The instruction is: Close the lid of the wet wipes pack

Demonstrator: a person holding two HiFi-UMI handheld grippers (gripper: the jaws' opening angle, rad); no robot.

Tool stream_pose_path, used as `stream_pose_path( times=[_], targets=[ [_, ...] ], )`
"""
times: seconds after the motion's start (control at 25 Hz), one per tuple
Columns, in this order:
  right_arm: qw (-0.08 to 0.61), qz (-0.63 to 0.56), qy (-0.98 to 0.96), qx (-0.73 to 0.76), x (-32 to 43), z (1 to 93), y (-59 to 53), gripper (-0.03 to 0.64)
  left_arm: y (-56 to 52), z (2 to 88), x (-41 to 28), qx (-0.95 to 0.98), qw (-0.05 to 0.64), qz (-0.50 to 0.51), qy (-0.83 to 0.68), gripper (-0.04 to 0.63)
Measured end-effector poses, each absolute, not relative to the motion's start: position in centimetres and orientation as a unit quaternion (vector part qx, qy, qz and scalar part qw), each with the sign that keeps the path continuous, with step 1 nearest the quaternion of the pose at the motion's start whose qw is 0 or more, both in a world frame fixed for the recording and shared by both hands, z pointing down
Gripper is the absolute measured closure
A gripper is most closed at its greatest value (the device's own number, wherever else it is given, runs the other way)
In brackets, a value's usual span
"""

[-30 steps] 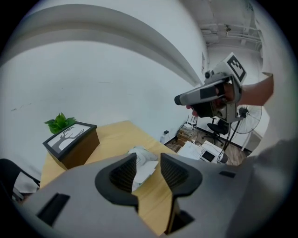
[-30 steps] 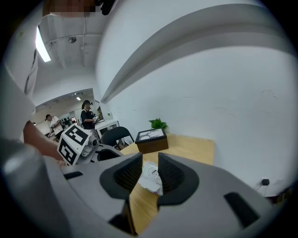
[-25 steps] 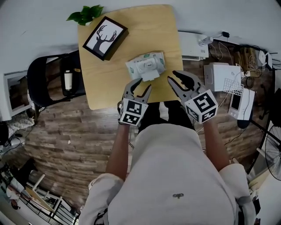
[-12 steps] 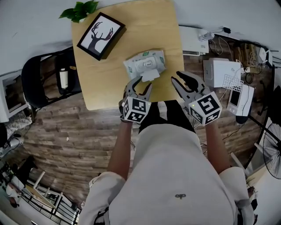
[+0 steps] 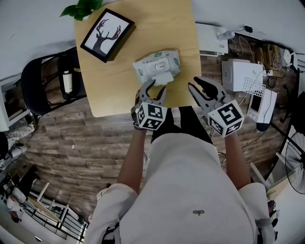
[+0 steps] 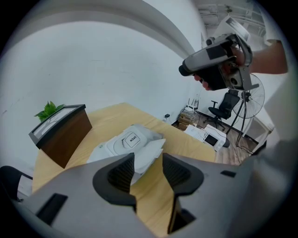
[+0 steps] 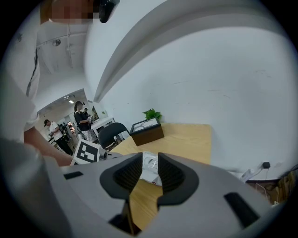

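Smooth wooden table (image 5: 157, 28), soft crinkled wipes pack (image 5: 156, 68)

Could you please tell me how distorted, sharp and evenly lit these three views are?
Head view: strong fisheye, the edges of the table bow; wet wipes pack sharp, evenly lit, without glare. Left gripper view: dark round vignette; pack's label legible. Right gripper view: same vignette, a mosaic patch top left, pale wall bright but not blown out.

Wipes pack (image 5: 156, 68) on table (image 5: 114, 95); frame (image 5: 106, 35), plant (image 5: 82, 8) behind-left; left claw (image 5: 158, 86), right claw (image 5: 194, 82) nearer.
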State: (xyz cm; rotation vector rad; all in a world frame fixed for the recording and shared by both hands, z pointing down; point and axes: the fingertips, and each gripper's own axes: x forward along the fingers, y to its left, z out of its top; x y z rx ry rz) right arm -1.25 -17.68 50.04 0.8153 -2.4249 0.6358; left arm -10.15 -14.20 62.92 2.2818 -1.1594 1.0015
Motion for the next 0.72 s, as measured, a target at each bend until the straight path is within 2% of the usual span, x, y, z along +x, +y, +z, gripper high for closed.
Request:
stream_pose_path(
  times=[0.72],
  targets=[
    [0.222, 0.259, -0.888, 0.308, -0.5, 49.1, -17.6, 0.522, -16.7, 61.2, -10.7, 0.812, 0.167, 0.350, -0.437, 0.411]
  ],
)
